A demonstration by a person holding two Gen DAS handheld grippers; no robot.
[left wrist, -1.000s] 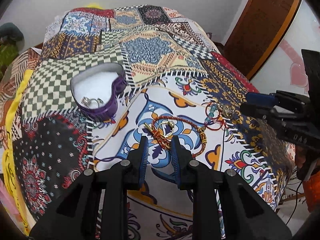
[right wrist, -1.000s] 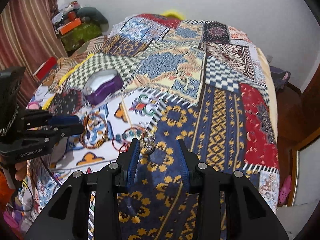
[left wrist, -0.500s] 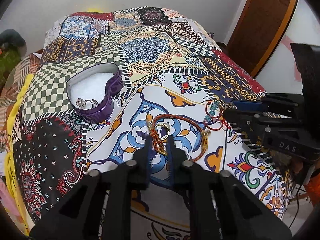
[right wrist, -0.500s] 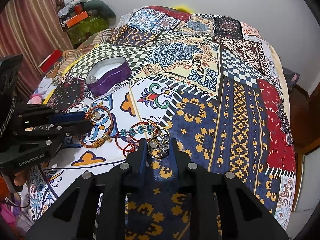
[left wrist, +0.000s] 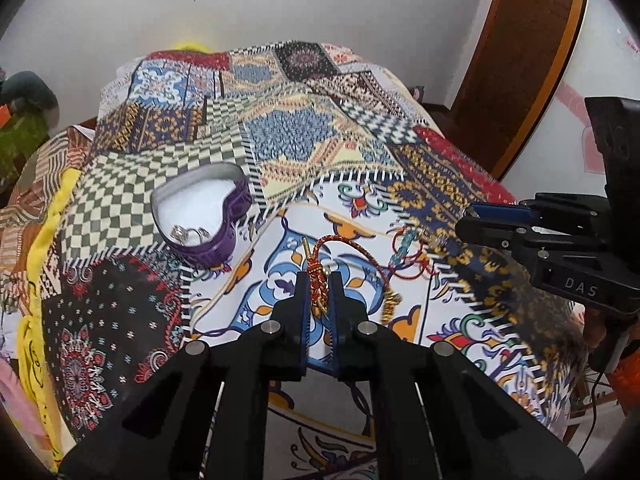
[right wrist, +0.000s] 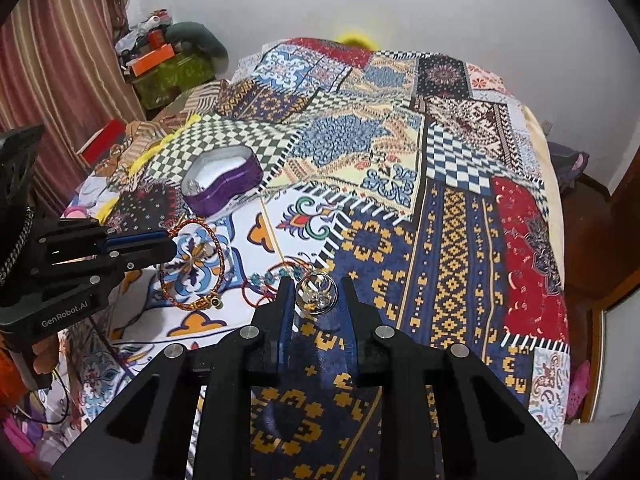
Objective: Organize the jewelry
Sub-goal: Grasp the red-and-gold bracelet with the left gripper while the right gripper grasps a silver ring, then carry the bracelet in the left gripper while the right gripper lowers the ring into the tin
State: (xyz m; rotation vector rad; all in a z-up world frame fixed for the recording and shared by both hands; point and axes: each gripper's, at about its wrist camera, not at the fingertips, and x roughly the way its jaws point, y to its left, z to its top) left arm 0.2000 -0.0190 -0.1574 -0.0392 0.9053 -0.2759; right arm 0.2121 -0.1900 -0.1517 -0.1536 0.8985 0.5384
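My left gripper (left wrist: 319, 280) is shut on the knotted part of a red-and-gold braided bracelet (left wrist: 352, 246), whose loop arches off the patchwork bedspread (left wrist: 304, 148). The same bracelet (right wrist: 192, 266) hangs from the left gripper (right wrist: 160, 244) in the right wrist view. My right gripper (right wrist: 316, 286) is shut on a cluster of silver rings (right wrist: 316, 300). A purple heart-shaped box (left wrist: 200, 212), open and white inside, holds silver rings (left wrist: 188, 233) at its near end. The box (right wrist: 224, 180) lies beyond both grippers, to the left. The right gripper (left wrist: 492, 224) reaches in from the right.
A red thread bracelet with teal beads (right wrist: 264, 280) lies between the two grippers. The bed drops away at its near edge. A wooden door (left wrist: 520, 52) stands at the right. A striped curtain (right wrist: 60, 60) and piled boxes (right wrist: 168, 64) are at the left.
The left jaws closed on the braided bracelet and raised its loop off the cloth. The right jaws closed on the silver rings and stayed about where they were.
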